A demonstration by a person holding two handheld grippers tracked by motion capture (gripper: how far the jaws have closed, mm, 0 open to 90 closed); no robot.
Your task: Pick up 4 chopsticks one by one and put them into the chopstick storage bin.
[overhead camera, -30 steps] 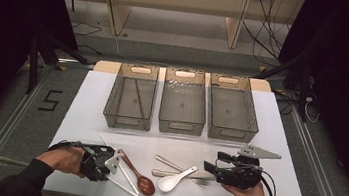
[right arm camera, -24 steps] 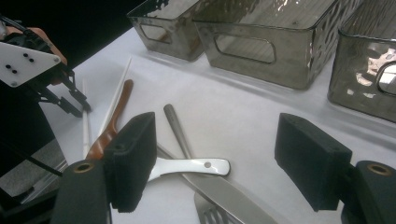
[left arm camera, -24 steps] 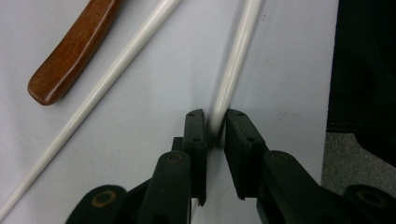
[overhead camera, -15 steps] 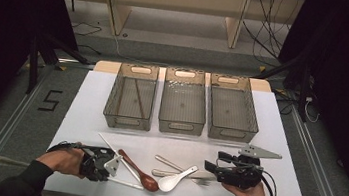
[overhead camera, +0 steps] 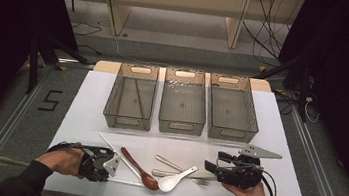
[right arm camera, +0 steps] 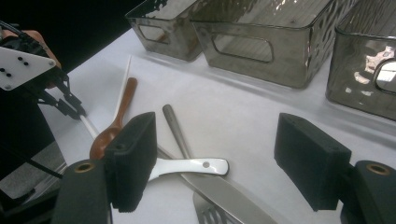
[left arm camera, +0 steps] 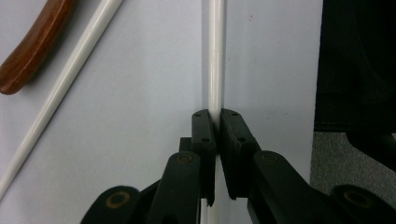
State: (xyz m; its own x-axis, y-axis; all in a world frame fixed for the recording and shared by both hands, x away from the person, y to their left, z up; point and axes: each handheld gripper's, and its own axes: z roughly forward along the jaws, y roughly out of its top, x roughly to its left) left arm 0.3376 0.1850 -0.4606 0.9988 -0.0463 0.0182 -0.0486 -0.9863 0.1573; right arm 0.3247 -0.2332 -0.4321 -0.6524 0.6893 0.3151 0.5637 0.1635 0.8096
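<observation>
My left gripper lies low at the table's front left, shut on the end of a white chopstick; its jaws have just been closing, and the pads now press the stick from both sides. A second white chopstick and a brown wooden spoon lie just beside it. At the front right my right gripper is held open, with nothing between its pads. It points at a white ceramic spoon lying over a metal fork and knife.
Three smoky clear bins stand in a row behind the cutlery: left, middle, right. The left bin holds a thin brown stick. The white table's front edge runs close under both hands.
Both hands keep their places. The left gripper's jaws look drawn in tighter on the white chopstick's end.
</observation>
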